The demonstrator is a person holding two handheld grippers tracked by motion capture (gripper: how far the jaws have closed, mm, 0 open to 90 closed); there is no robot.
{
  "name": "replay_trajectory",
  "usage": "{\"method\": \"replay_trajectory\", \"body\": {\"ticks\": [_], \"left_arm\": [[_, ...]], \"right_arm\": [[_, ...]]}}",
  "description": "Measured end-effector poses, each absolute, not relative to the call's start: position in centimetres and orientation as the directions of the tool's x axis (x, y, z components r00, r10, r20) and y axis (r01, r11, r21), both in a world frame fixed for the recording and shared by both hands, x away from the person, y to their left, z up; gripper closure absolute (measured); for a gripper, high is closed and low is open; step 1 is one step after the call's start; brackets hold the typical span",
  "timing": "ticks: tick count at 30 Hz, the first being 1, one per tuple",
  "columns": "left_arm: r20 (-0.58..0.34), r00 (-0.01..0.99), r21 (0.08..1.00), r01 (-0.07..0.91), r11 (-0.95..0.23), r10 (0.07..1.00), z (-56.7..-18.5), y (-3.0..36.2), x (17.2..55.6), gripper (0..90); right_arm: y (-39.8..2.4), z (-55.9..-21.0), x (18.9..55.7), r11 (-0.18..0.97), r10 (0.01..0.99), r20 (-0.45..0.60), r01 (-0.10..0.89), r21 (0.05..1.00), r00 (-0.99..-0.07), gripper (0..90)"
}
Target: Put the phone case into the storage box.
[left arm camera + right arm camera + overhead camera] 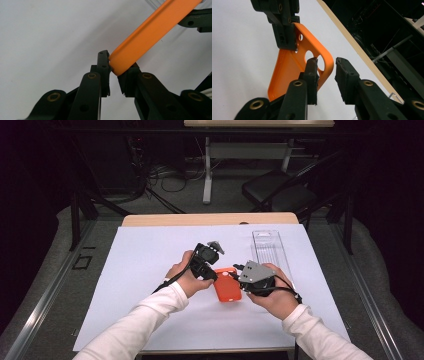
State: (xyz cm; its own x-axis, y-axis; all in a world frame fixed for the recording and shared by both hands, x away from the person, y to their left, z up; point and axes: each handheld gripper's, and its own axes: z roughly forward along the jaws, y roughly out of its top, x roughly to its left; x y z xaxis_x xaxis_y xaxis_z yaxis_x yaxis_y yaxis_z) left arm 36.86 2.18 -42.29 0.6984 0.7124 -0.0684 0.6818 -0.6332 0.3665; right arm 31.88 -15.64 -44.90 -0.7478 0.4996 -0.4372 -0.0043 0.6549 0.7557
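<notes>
An orange phone case (228, 289) hangs between my two grippers above the white sheet (140, 270). My left gripper (113, 67) is shut on one end of the case (147, 32), whose rim sits pinched between the pads. In the right gripper view the case (287, 67) shows its inside and its camera holes, with the left gripper (284, 32) clamped on its upper edge. My right gripper (327, 72) straddles the case's rounded corner, one jaw inside and one outside. A gap shows beside the outer pad, so it does not press. In the high view both grippers (212, 270) (239, 271) meet at the case.
A clear plastic tray (270, 250) lies on the sheet at the back right. The wooden table edge (210, 219) runs along the far side. A black chair (280, 190) and cables stand on the floor beyond it.
</notes>
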Motion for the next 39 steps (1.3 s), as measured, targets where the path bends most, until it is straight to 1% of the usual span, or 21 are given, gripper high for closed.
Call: {"method": "replay_trajectory", "body": {"ticks": [17,29,39], "left_arm": [[-0.06,0.7,0.354,0.682,-0.641,0.712,-42.3,2.0,36.8,79.8],[-0.053,0.699,0.346,0.683,-0.643,0.713,-42.4,2.1,36.7,79.8],[-0.048,0.698,0.346,0.683,-0.644,0.714,-42.4,2.0,36.6,79.7]], "right_arm": [[-15.0,-44.7,31.7,0.691,0.473,-0.481,-0.027,0.722,-0.738,76.8],[-14.2,-44.6,31.6,0.733,0.435,-0.53,-0.056,0.678,-0.728,78.3],[-14.0,-44.5,31.4,0.754,0.421,-0.548,-0.057,0.654,-0.723,79.3]]}}
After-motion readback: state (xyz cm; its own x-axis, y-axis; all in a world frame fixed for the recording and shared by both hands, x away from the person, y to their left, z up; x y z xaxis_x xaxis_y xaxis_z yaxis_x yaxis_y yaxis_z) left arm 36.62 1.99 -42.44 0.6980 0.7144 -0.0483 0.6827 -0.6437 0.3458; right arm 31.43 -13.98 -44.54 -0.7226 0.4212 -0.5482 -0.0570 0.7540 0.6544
